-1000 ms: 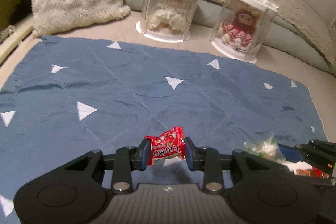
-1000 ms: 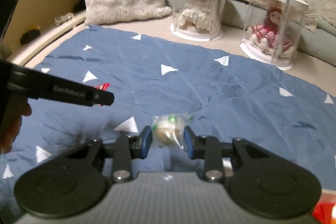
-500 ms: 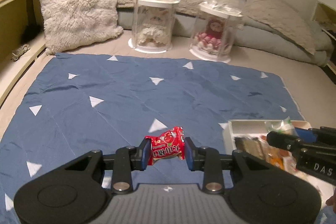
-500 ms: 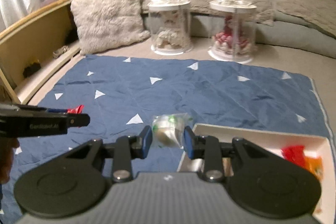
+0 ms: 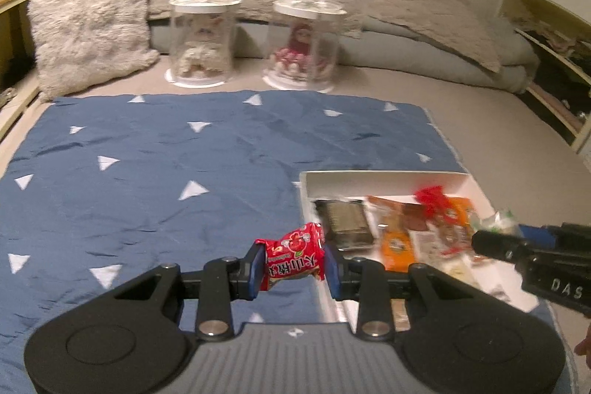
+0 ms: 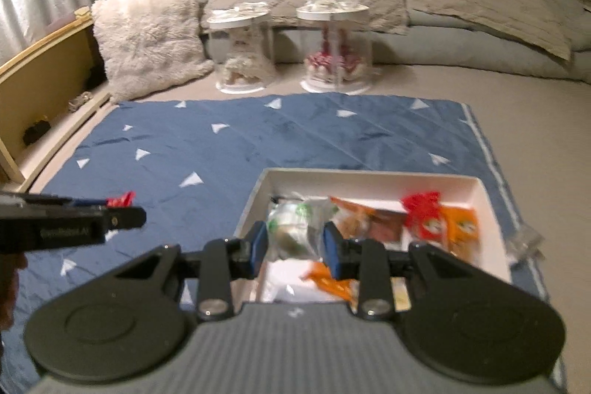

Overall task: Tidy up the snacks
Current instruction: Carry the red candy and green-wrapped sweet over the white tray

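On the left wrist view, my left gripper pinches the red snack packet just short of the white tray, ready to drop in. On the right wrist view, my right gripper clamps a clear-wrapped snack over the tray's left end, beside packets already sorted.

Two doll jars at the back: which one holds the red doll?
The right jar, nearer the grey pillows. Its doll is red and pink; the left jar, beside the fluffy cushion, holds a cream-white one.
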### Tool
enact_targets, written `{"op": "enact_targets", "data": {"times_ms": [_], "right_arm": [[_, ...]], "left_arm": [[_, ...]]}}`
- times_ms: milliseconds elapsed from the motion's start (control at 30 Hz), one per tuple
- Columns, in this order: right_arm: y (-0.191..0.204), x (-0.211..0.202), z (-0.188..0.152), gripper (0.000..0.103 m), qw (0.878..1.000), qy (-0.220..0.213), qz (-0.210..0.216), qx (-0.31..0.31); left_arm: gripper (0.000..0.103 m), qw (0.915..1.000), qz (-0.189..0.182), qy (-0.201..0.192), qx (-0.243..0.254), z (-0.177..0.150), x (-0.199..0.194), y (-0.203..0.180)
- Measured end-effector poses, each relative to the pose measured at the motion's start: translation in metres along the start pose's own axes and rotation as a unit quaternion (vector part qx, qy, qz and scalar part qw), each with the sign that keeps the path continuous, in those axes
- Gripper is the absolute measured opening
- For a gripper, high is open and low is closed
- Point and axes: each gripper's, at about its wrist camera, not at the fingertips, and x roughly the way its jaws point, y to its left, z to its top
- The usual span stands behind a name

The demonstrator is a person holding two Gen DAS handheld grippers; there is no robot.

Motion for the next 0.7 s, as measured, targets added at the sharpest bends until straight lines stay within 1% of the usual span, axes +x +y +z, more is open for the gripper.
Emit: {"op": "enact_targets", "data": {"times_ms": [333,500,700], "right_arm": [[-0.045,-0.022,-0.024,0.038,0.999,0.013,-0.037,0.028],[-0.070,-0.024,-0.038,0.038,0.997,0.032,-0.059,0.041],[-0.096,-0.020,-0.049,0.038,0.994,0.046,-0.079,0.064]], "left_arm": [[0.036,0.9984,-0.037,0.015,0.040,-0.011,0.012,-0.066],[0.036,0.9966,-0.056,0.032,0.051,-0.015,0.022,-0.092],[0.036,0.9929,-0.076,0.067,0.063,-0.024,0.039,-0.119]]}}
